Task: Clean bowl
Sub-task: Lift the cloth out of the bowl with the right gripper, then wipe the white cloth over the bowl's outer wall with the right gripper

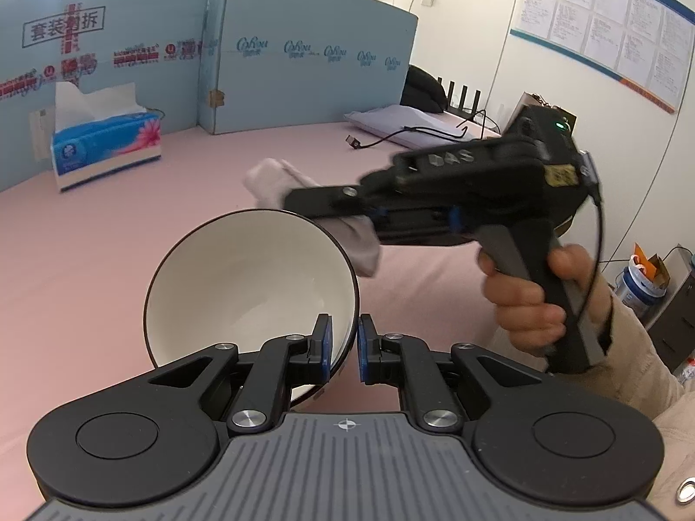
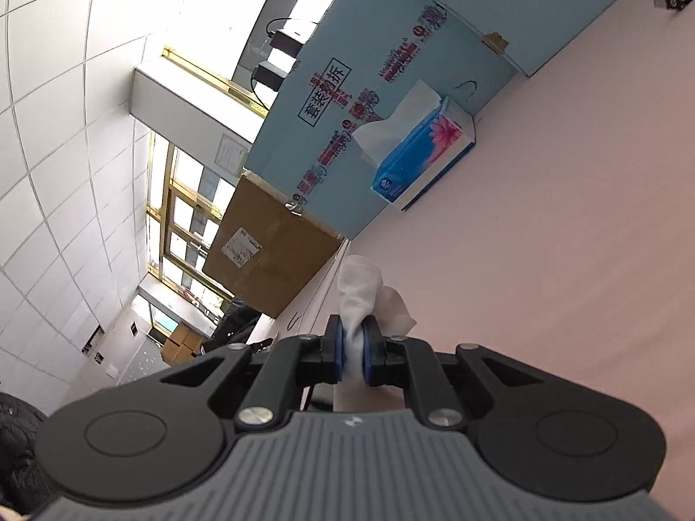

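A white bowl with a dark rim (image 1: 243,286) is tilted up above the pink table, its inside facing me. My left gripper (image 1: 345,347) is shut on the bowl's near rim, one pad inside and one outside. My right gripper (image 1: 299,197) comes in from the right, level with the bowl's far rim, and is shut on a crumpled white tissue (image 1: 273,180). In the right wrist view the right gripper (image 2: 353,354) pinches the same tissue (image 2: 362,286), which sticks out past the fingertips. The bowl is not in the right wrist view.
A blue tissue box (image 1: 106,145) stands at the back left against a light-blue cardboard screen (image 1: 304,65). A black cable with a plug (image 1: 356,143) and a folded pale cloth (image 1: 404,121) lie at the back right. The table is covered in pink (image 1: 108,260).
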`<move>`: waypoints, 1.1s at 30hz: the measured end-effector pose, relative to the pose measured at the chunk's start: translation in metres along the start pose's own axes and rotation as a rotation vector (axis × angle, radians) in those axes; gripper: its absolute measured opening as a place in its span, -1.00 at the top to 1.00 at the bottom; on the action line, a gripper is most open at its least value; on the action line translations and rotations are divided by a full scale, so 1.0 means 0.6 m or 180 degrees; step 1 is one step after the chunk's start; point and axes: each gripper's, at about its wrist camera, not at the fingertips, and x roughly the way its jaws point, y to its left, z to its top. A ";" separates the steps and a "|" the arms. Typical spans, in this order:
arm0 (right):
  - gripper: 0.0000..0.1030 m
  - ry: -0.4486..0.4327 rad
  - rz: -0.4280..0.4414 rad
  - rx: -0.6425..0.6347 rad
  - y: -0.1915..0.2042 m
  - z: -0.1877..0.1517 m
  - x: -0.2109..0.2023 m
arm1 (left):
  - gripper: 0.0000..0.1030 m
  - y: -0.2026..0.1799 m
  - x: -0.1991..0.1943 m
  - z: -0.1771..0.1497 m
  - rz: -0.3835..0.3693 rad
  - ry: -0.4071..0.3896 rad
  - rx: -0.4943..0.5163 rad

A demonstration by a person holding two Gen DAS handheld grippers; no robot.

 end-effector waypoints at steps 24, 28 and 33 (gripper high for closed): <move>0.76 -0.0099 0.0108 0.0361 -0.012 -0.037 -0.053 | 0.69 -0.015 0.017 0.004 0.0047 0.0038 0.0106; 0.76 -0.0120 0.0044 0.0316 -0.015 -0.018 -0.032 | 0.68 -0.017 0.017 0.000 0.0044 0.0059 0.0121; 0.76 -0.0068 0.0077 0.0351 -0.025 -0.005 -0.007 | 0.68 -0.017 0.014 -0.002 0.0038 0.0052 0.0123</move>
